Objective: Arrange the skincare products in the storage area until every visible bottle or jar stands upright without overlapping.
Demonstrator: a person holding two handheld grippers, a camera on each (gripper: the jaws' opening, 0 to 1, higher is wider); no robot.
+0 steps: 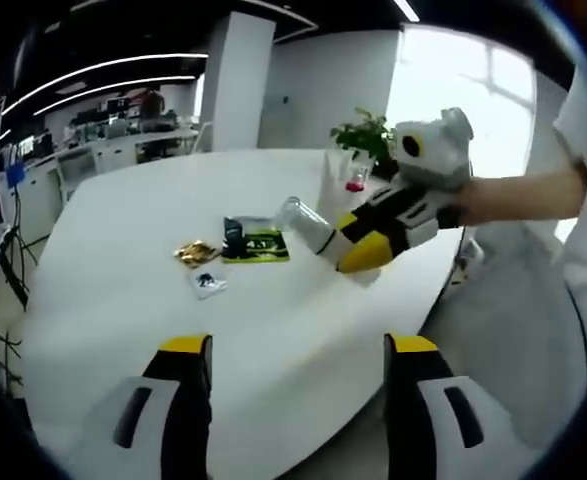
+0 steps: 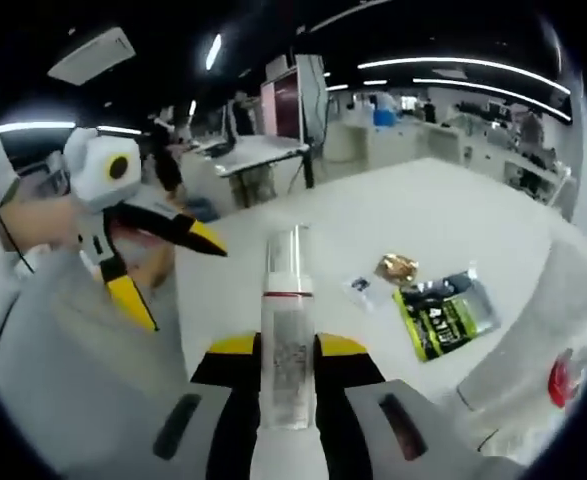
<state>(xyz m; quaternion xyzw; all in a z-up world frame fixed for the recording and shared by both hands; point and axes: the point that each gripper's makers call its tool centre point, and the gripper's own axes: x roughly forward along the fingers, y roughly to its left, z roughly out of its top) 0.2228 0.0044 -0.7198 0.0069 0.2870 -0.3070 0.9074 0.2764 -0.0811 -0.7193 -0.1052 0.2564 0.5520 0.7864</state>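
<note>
Carrying a clear bottle (image 2: 287, 340) above the desk (image 2: 393, 225), the right hand-held gripper (image 2: 286, 375) has its jaws clamped on the bottle's lower body, with the cap end pointing forward, away from the gripper. In the left gripper view the same bottle (image 1: 308, 222) lies tilted, near level, well clear of the desk (image 1: 123, 300). The step in hand appears to be transport: the bottle is lifted but not yet stood up.

Ahead of the right hand-held gripper and to its right lie a green-and-black sachet (image 2: 443, 312), a gold packet (image 2: 397, 267) and a small white packet (image 2: 358, 288), all flat on the desk.

The next move calls for rotating the wrist until the bottle is vertical, then lowering it onto bare desk beside those packets, not on them.

The left hand-held gripper (image 1: 298, 345) is held low over the near desk edge, jaws apart and holding nothing. The person's right forearm (image 1: 518, 198) reaches in level.
</note>
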